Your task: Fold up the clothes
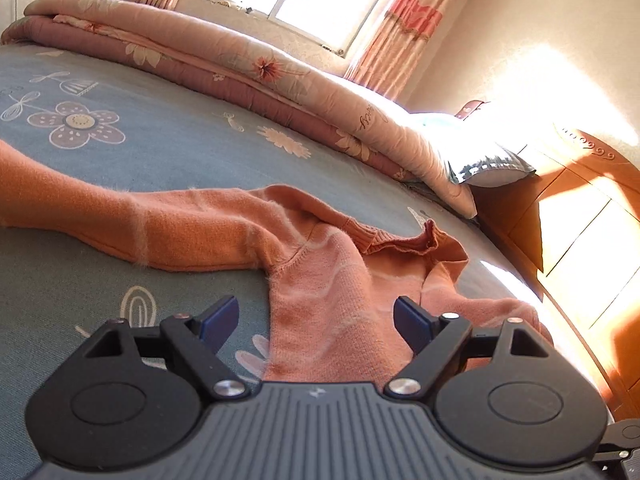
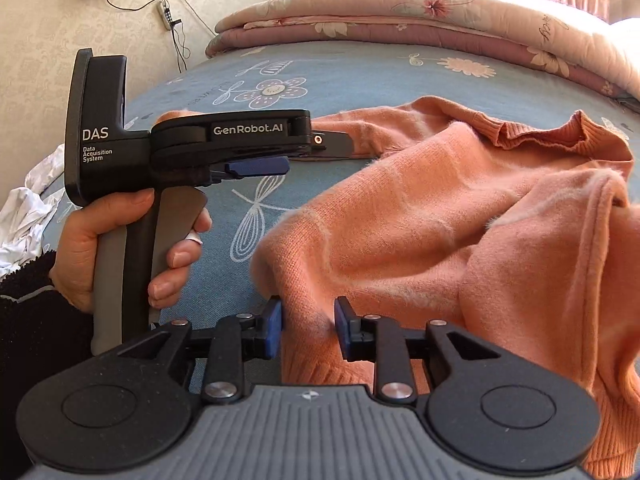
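Observation:
An orange knit sweater (image 1: 336, 292) lies crumpled on the blue flowered bed sheet (image 1: 160, 148), one sleeve stretched out to the left and the ribbed collar toward the headboard. My left gripper (image 1: 316, 316) is open wide low over the sweater's body, with fabric under the gap and nothing pinched. In the right wrist view a hand (image 2: 100, 240) holds the left gripper (image 2: 320, 156) above the sheet, left of the sweater (image 2: 460, 220). My right gripper (image 2: 308, 320) is shut on a thick fold at the sweater's near edge, by the ribbed hem, and the fabric rises toward it.
A folded pink floral quilt (image 1: 248, 68) runs along the far side of the bed. A pillow (image 1: 488, 164) and a wooden headboard (image 1: 580, 220) are at the right. White clothes (image 2: 28, 208) lie past the bed's left edge. A power strip and cables (image 2: 168, 16) hang on the wall.

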A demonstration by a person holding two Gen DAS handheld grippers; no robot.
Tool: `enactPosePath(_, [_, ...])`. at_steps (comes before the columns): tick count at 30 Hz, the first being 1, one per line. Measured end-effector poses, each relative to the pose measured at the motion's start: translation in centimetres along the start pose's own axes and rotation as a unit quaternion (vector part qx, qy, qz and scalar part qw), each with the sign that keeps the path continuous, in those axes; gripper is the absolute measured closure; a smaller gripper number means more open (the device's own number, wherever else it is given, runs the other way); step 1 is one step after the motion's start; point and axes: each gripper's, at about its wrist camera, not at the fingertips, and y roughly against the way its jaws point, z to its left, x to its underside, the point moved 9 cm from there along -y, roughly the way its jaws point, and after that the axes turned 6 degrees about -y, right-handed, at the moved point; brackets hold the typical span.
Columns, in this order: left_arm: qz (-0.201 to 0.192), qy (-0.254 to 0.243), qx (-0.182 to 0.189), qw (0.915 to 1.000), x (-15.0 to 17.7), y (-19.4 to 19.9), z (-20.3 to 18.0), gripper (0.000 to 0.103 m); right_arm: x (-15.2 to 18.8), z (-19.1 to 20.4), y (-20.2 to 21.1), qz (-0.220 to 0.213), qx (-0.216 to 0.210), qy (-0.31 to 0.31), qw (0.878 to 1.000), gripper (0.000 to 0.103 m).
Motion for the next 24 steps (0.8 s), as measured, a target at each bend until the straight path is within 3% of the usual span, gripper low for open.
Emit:
enactPosePath(2, [-0.037,-0.024,0.006,0.999,-0.9,1.3,-1.0,0.019,0.3,-0.9,1.6,-0.019,0.02,0.003,1.0,0.067])
enactPosePath(5, [-0.056,-0.045,0.069,0.995,-1.1,2.1,-3.3,0.014,0.2,-2.8,3.3,-0.044,0.082,0.019,0.995,0.065])
enactPosePath(7, [-0.065,-0.059,0.11,0.9901,-1.1,2.6,-4.8,0.013,0.1,-3.9,4.2,-0.06,0.112,0.023,0.992,0.059])
enactPosePath(9, [-0.029,-0.063,0.14,0.9876,0.3,1.5,-6.2,0.013,0.2,-5.6,3.7,-0.064,0.137,0.015,0.988,0.058])
enactPosePath(12, [0.033,-0.07,0.152,0.9853,2.8,-0.7,-7.6,0.013,0.5,-8.3,3.0,-0.068,0.174,0.0,0.982,0.052])
enactPosePath(15, [0.047,-0.074,0.141,0.9862,3.6,-1.4,-7.4,0.013,0.8,-10.9,2.3,-0.071,0.211,-0.015,0.975,0.052])
enactPosePath(17, [0.056,-0.077,0.133,0.9865,4.1,-1.9,-7.2,0.013,1.1,-11.7,1.6,-0.064,0.199,-0.037,0.977,0.052])
enactPosePath(18, [0.06,-0.079,0.129,0.9867,4.4,-2.1,-7.1,0.013,1.2,-11.9,1.3,-0.059,0.183,-0.051,0.98,0.063])
enactPosePath(19, [0.065,-0.08,0.125,0.9867,4.7,-2.3,-7.0,0.013,0.9,-12.1,1.6,-0.059,0.183,-0.049,0.98,0.084])
enactPosePath(24, [0.087,-0.087,0.106,0.9867,6.0,-3.5,-6.6,0.013,-0.6,-12.9,3.9,-0.062,0.199,-0.024,0.978,0.093])
